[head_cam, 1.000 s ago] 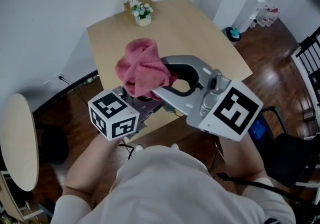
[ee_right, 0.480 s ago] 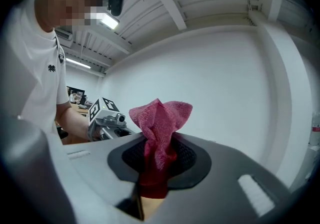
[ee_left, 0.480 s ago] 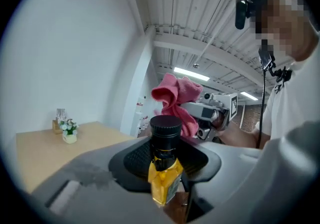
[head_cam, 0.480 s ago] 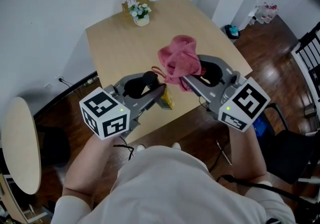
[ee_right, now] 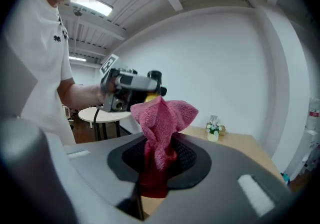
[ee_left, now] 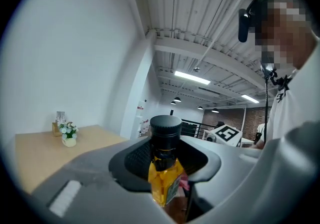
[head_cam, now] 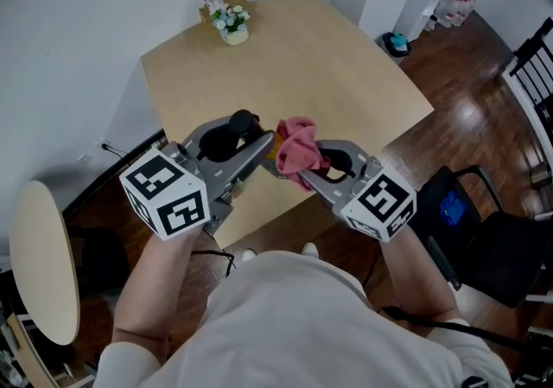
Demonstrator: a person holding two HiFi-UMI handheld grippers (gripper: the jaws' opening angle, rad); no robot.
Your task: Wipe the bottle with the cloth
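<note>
Left tool (head_cam: 264, 153) clamped on upright yellow bottle (ee_left: 164, 175), black cap (ee_left: 165, 129) above jaws. Right tool (head_cam: 289, 169) pinching bunched pink cloth (ee_right: 161, 128), close at left tool's right, cloth just beside bottle, over near edge of worktop (head_cam: 328, 58).

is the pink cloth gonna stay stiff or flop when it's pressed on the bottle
Probably floppy: the cloth bunches and folds above the right gripper pinching it. It looks light, and its nubby weave should drag on the bottle rather than slip.
</note>
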